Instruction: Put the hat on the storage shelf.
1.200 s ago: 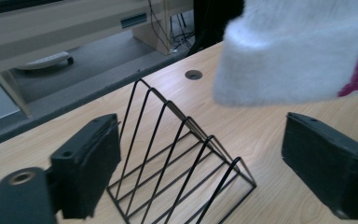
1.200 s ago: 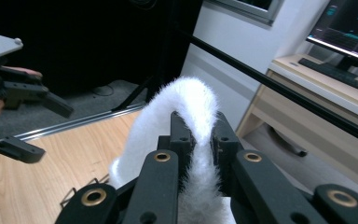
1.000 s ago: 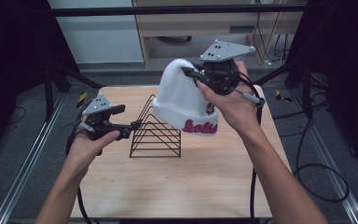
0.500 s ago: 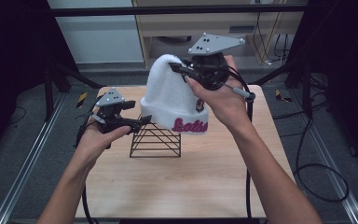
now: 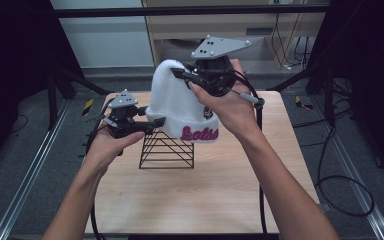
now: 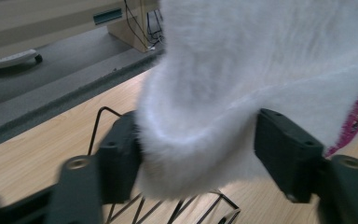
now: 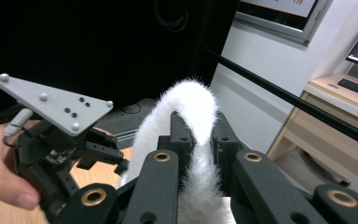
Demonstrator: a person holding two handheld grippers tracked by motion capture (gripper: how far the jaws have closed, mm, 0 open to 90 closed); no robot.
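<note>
Above the wooden table (image 5: 220, 190), the right hand-held gripper (image 5: 180, 75) pinches the white beanie's (image 5: 177, 107) crown while the left hand-held gripper (image 5: 155, 121), closing, straddles its brim.

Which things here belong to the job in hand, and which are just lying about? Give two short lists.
In the job:
- white fuzzy beanie, pink lettering on its cuff
- black wire rack beneath it
- right gripper, clamped on the beanie's top
- left gripper, jaws just closing around the cuff

Lying about:
- yellow-and-black items on the floor
- loose floor cables
</note>
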